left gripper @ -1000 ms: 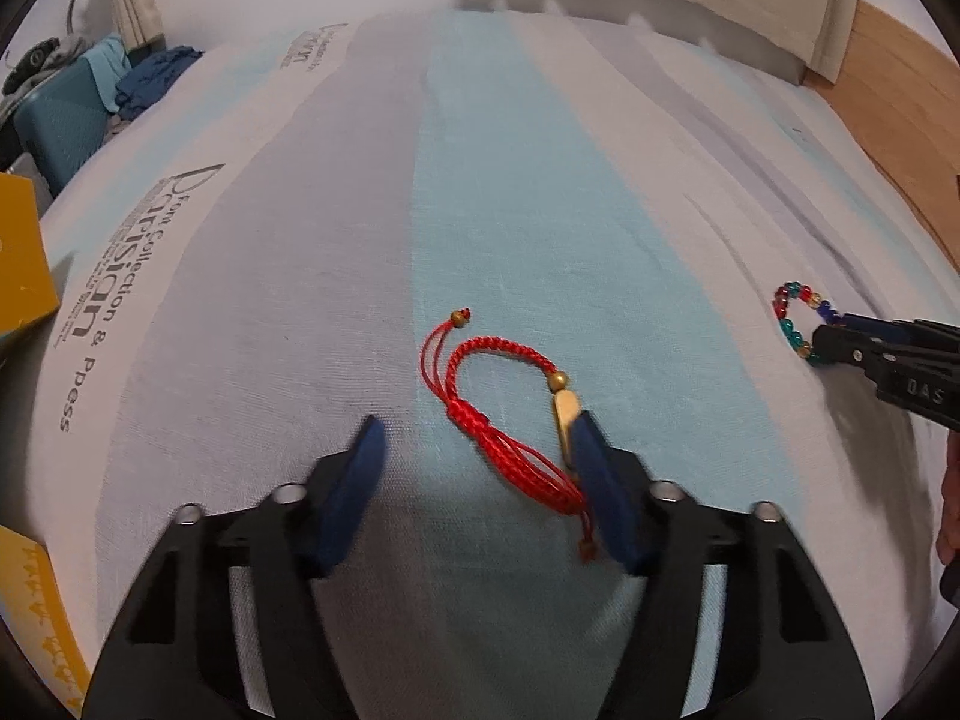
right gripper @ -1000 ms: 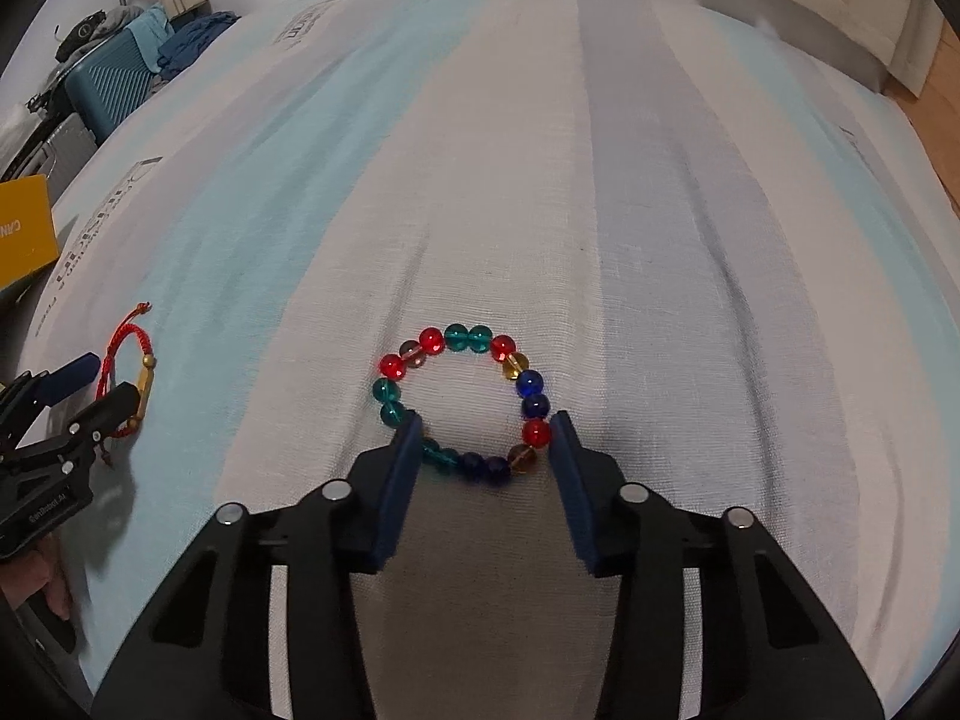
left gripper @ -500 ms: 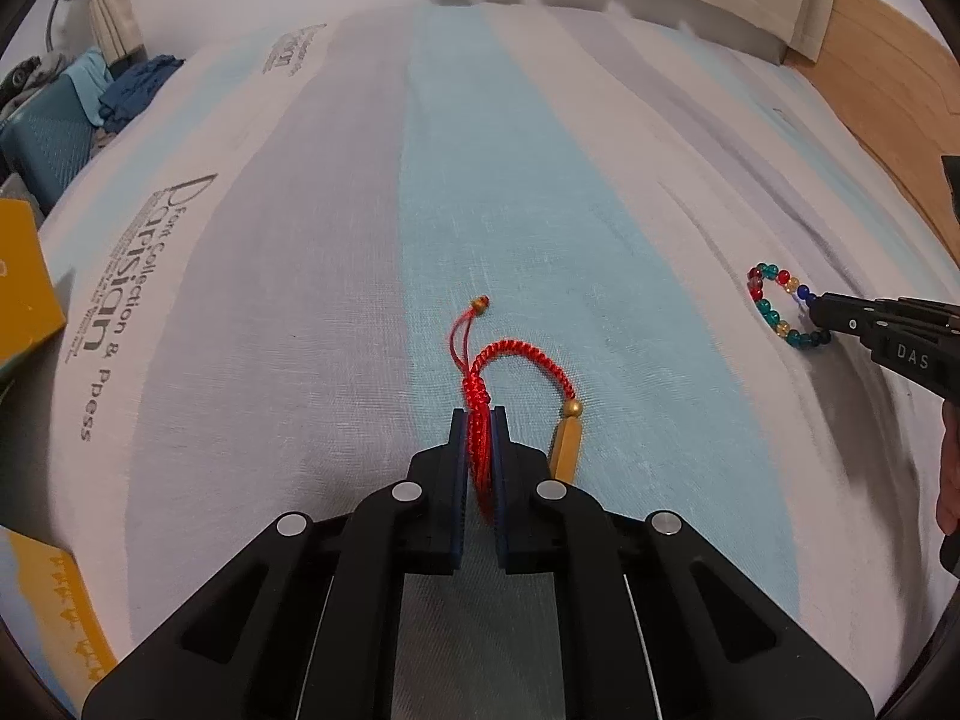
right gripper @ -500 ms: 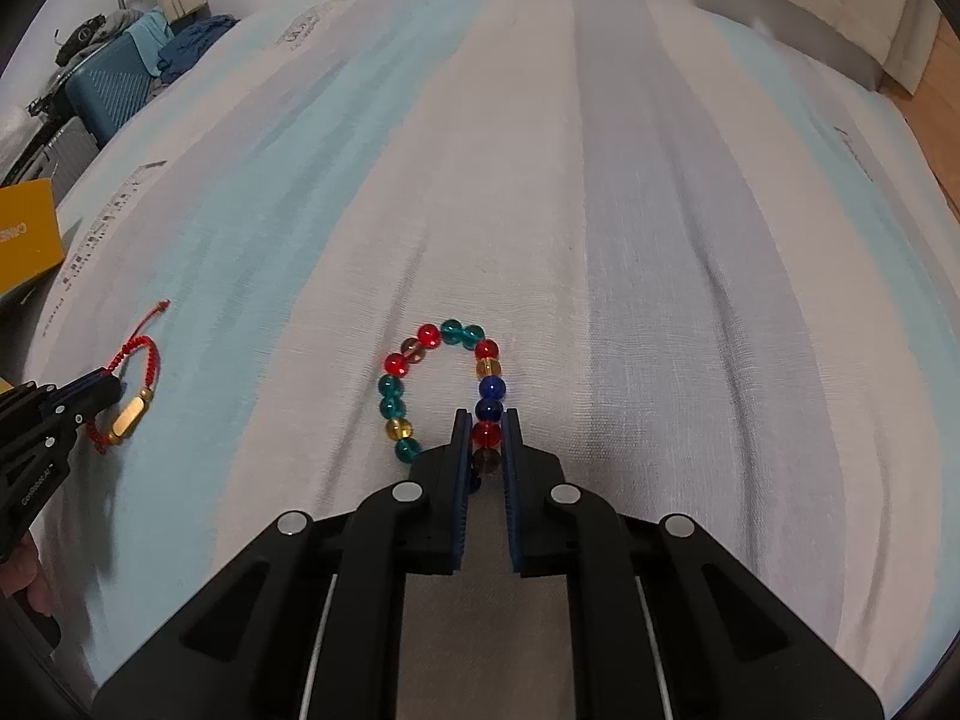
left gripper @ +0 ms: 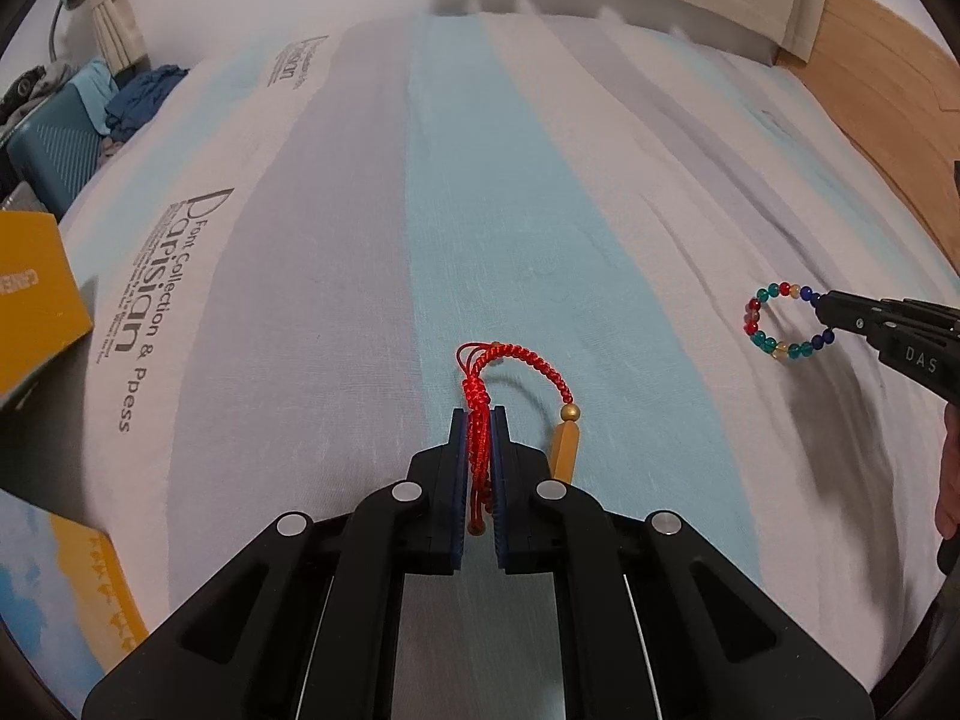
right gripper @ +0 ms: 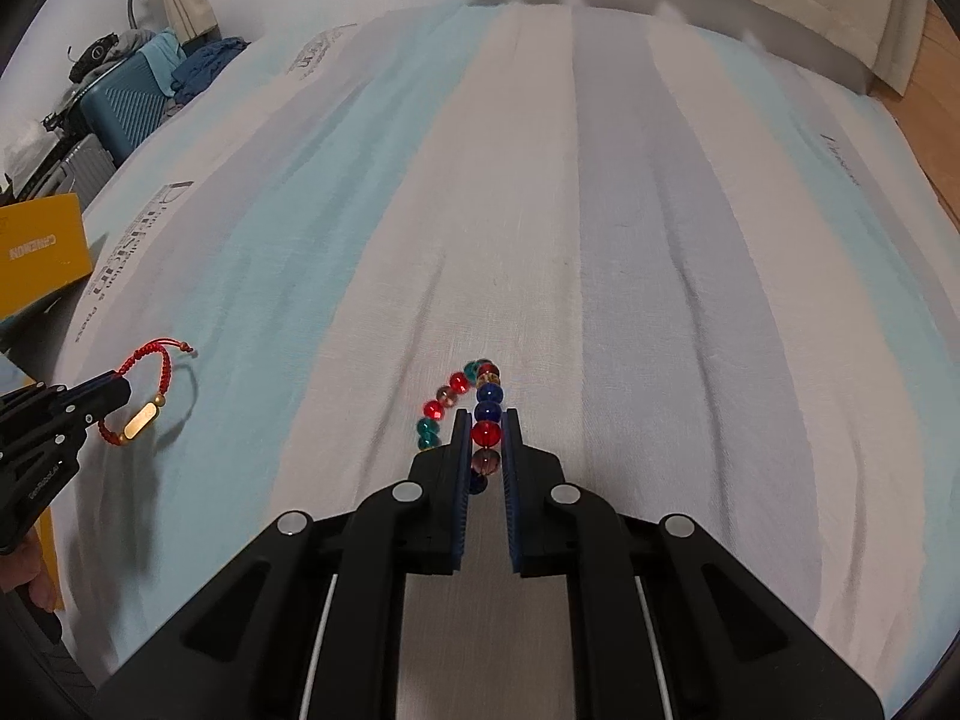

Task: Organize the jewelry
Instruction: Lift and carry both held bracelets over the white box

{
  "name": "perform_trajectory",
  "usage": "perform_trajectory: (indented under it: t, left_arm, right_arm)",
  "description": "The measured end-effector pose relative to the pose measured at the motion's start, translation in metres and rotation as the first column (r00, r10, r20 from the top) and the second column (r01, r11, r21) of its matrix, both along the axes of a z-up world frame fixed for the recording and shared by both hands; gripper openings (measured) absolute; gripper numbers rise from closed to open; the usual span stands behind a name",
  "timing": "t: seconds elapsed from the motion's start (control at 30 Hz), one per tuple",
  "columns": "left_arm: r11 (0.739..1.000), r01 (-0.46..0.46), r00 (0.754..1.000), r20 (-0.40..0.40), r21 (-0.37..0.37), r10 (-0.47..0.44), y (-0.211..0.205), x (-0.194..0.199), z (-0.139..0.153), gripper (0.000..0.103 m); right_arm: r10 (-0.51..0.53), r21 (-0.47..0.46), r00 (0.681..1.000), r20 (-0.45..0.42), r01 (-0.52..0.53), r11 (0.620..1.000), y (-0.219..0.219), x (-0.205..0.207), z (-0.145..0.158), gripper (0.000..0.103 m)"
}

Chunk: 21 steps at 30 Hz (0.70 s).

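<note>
Pinching the knotted cords of the red cord bracelet (left gripper: 480, 420), the left gripper (left gripper: 479, 420) has its blue-padded fingers (left gripper: 458, 468) clamped tight on the strands; the braided loop arches out ahead of the tips and curves down to their right, where a gold bead and a gold bar charm (left gripper: 565, 450) hang just beside the right finger; a shadow under the loop shows on the striped bedsheet (left gripper: 336, 276) (printed lettering runs along its pale band to the left). Well off to the right, the right gripper (right gripper: 483, 426) is closed on the beaded bracelet (right gripper: 474, 414), a red bead and a blue one caught between its pads, the other beads looping ahead and to the left of the tips. A yellow box (left gripper: 33, 300) lies at the sheet's far-left edge; a teal suitcase (right gripper: 123, 108) stands beyond the bed.
</note>
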<state>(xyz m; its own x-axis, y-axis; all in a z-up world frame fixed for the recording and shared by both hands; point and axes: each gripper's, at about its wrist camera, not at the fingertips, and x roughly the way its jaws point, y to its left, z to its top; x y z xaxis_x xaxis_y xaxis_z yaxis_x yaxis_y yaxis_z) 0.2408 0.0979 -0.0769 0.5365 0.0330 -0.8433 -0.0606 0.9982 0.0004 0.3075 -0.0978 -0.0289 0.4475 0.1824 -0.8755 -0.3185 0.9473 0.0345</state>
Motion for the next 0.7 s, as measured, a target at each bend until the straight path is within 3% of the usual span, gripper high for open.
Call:
perform_trajectory:
  t: [0.7]
  left_arm:
    - [0.999, -0.028, 0.999, 0.018, -0.019, 0.028, -0.001, -0.07, 0.055, 0.006]
  right_arm:
    - [-0.036, 0.035, 0.998, 0.059, 0.034, 0.999, -0.017, -0.068, 0.066, 0.009]
